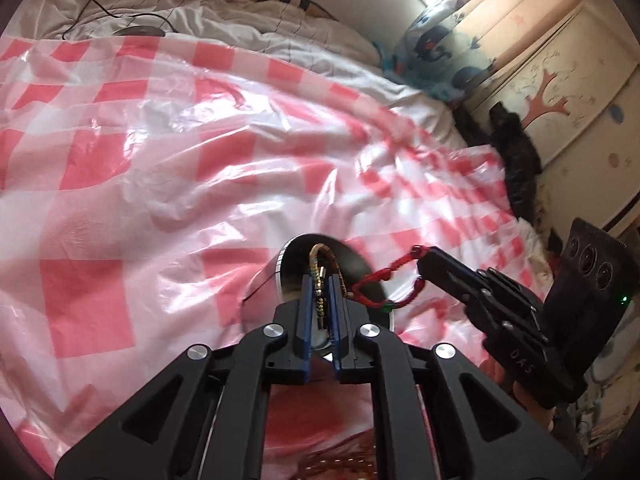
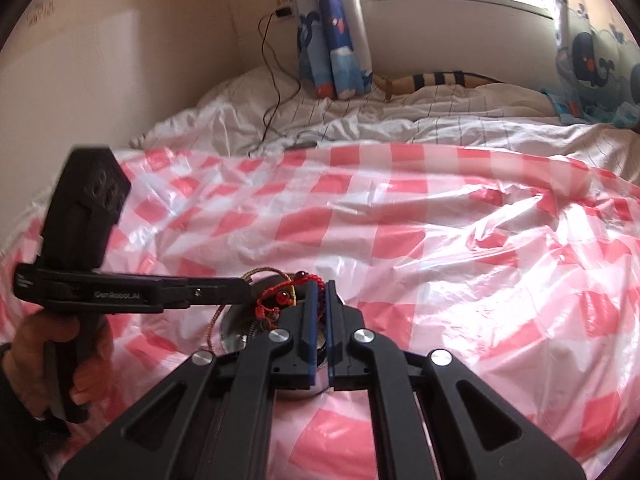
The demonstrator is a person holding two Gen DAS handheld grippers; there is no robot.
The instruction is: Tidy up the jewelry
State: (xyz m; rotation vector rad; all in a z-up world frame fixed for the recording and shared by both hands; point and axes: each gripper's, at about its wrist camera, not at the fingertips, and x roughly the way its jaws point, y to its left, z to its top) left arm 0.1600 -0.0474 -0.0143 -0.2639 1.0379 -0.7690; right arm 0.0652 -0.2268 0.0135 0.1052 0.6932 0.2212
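My left gripper (image 1: 323, 280) is shut on a gold braided bracelet (image 1: 319, 258), held over a round metal tin (image 1: 352, 264) on the checked sheet. My right gripper (image 1: 420, 270) comes in from the right, shut on a red cord bracelet (image 1: 380, 286) that loops toward the tin. In the right wrist view, my right gripper (image 2: 321, 286) is shut with the red cord bracelet (image 2: 276, 294) and its red beads just left of its tips. The left gripper (image 2: 244, 286) reaches in from the left over the tin (image 2: 236, 330).
A pink-and-white checked plastic sheet (image 2: 400, 220) covers the bed. White bedding (image 2: 360, 124) lies behind, with a black cable (image 2: 272, 92), whale-print curtains (image 2: 332, 40) and a striped toy (image 2: 440, 80). A decorated cabinet (image 1: 560, 92) stands right of the bed.
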